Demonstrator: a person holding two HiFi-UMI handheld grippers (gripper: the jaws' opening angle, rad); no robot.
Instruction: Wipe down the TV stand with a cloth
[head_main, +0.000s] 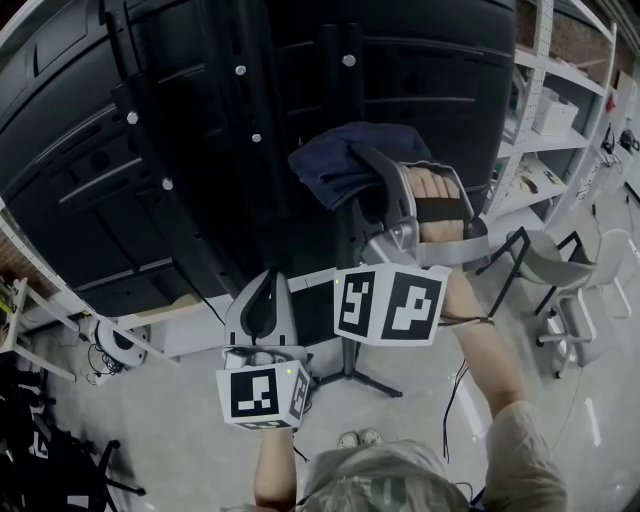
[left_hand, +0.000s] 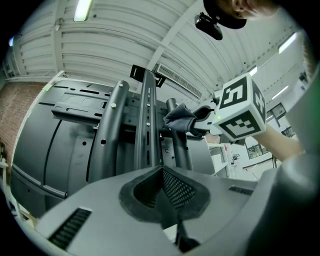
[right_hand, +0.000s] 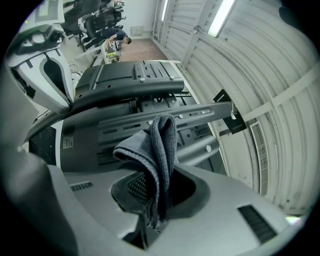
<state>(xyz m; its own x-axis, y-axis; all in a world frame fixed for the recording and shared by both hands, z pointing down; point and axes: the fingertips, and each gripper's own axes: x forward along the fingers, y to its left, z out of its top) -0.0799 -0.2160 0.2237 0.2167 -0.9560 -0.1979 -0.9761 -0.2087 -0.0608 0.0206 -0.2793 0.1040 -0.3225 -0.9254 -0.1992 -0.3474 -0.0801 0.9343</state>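
The TV stand's black uprights run up the dark back of the TV. My right gripper is shut on a dark blue cloth, which it holds against the upright at mid height. In the right gripper view the cloth hangs folded out of the jaws, in front of the stand's bars. My left gripper is lower and to the left, shut with nothing in it. In the left gripper view the uprights rise ahead, with the cloth beside them.
White shelving stands at the right, with a grey chair below it. The stand's black feet spread over the floor. A white device and cables lie at the left. The person's shoes are near the base.
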